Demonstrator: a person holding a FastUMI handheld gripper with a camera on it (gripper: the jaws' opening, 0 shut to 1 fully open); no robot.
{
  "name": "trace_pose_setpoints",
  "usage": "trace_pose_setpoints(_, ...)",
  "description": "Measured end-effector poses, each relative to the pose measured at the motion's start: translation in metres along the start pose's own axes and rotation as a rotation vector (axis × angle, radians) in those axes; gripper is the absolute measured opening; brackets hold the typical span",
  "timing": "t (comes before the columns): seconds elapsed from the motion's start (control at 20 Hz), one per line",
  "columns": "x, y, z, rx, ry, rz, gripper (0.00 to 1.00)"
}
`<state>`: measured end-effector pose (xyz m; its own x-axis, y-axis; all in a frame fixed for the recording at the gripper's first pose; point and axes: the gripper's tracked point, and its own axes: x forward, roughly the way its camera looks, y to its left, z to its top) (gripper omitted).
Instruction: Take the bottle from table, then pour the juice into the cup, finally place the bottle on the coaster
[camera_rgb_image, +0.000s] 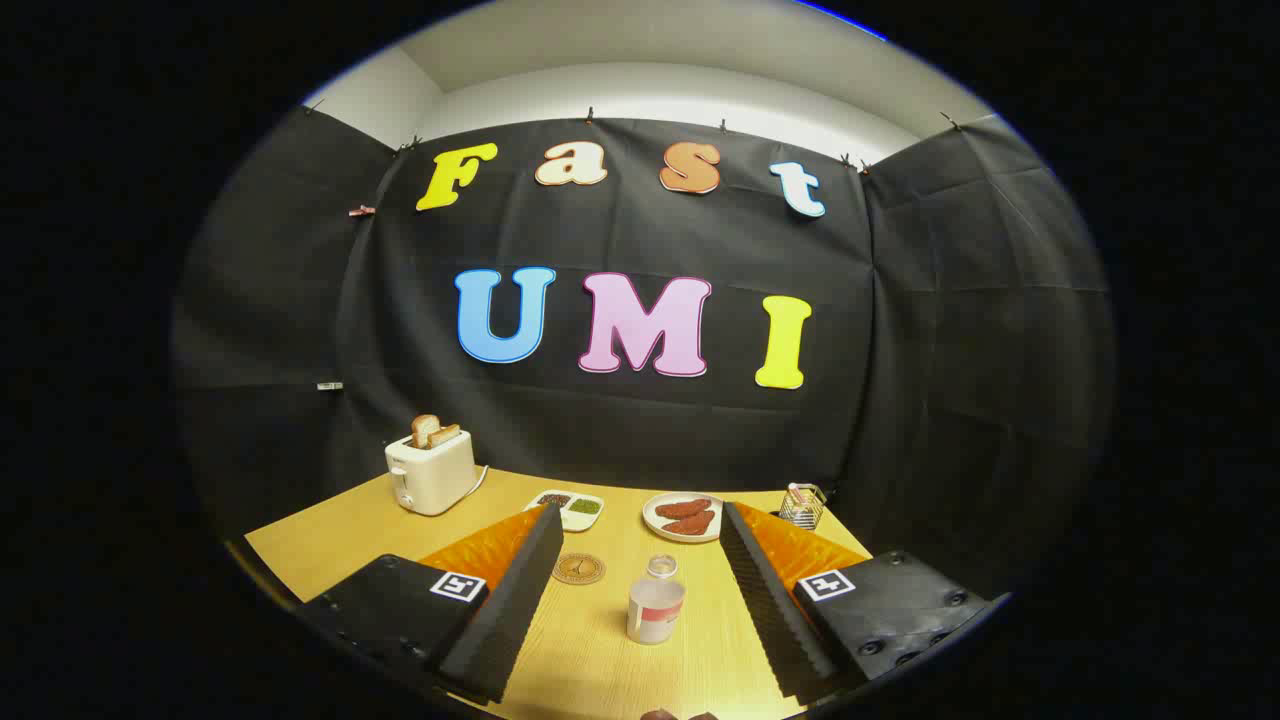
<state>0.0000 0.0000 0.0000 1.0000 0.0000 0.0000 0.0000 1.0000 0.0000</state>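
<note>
In the gripper view the gripper (640, 590) stands wide, its two fingers spread apart and holding nothing, with the bottle (656, 603) upright on the table (330, 545) between them, touching neither. The likeliest slip, I judge, is a finger clipping the bottle on the way in: it sits nearer the right finger than the left, so an off-centre closing could push it over or skid it along the wood. A grip near the cap could let it swing and spill during the pour. The bottle is small, clear, with a pale label around its body and a clear cap. The coaster (579, 568), a round brown disc, lies just beside the left finger, ahead of the bottle; I cannot pick out the cup with certainty
</note>
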Motion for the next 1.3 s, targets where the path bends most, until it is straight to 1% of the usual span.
trace_pose_setpoints(0.55, 0.017, -0.015, -0.017, -0.017, 0.019, 0.012, 0.97)
trace_pose_setpoints(0.9, 0.028, -0.023, -0.026, -0.037, 0.014, 0.061, 0.97)
trace_pose_setpoints(1.05, 0.036, -0.023, -0.032, -0.031, 0.005, 0.097, 0.97)
trace_pose_setpoints(1.2, 0.044, -0.023, -0.04, -0.015, -0.004, 0.133, 0.97)
trace_pose_setpoints(1.3, 0.052, -0.025, -0.05, -0.023, 0.012, 0.143, 0.97)
